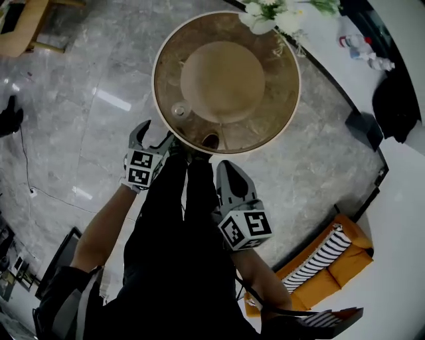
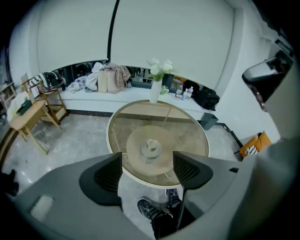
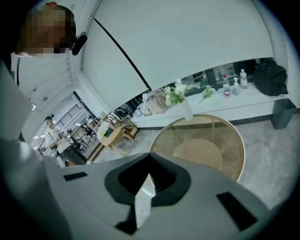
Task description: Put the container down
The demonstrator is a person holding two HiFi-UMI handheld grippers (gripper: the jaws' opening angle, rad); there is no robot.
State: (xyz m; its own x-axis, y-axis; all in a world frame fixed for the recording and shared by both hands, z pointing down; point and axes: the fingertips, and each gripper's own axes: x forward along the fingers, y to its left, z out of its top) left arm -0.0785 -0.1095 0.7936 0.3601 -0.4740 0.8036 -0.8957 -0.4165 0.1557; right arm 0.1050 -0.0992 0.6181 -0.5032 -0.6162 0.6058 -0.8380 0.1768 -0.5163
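A small clear round container stands on the round glass table, near its close left rim; no gripper holds it. The left gripper view has the container just beyond the jaws, on the table. My left gripper hovers at the table's near edge, open, nothing between its fingers. My right gripper is lower, beside my legs, short of the table. Its jaws are shut with only a thin sliver between the pads and nothing held.
A white vase of flowers stands at the table's far rim. Bottles and a black bag sit on the white ledge, with a dark bin below. An orange sofa is at right, a wooden chair at left.
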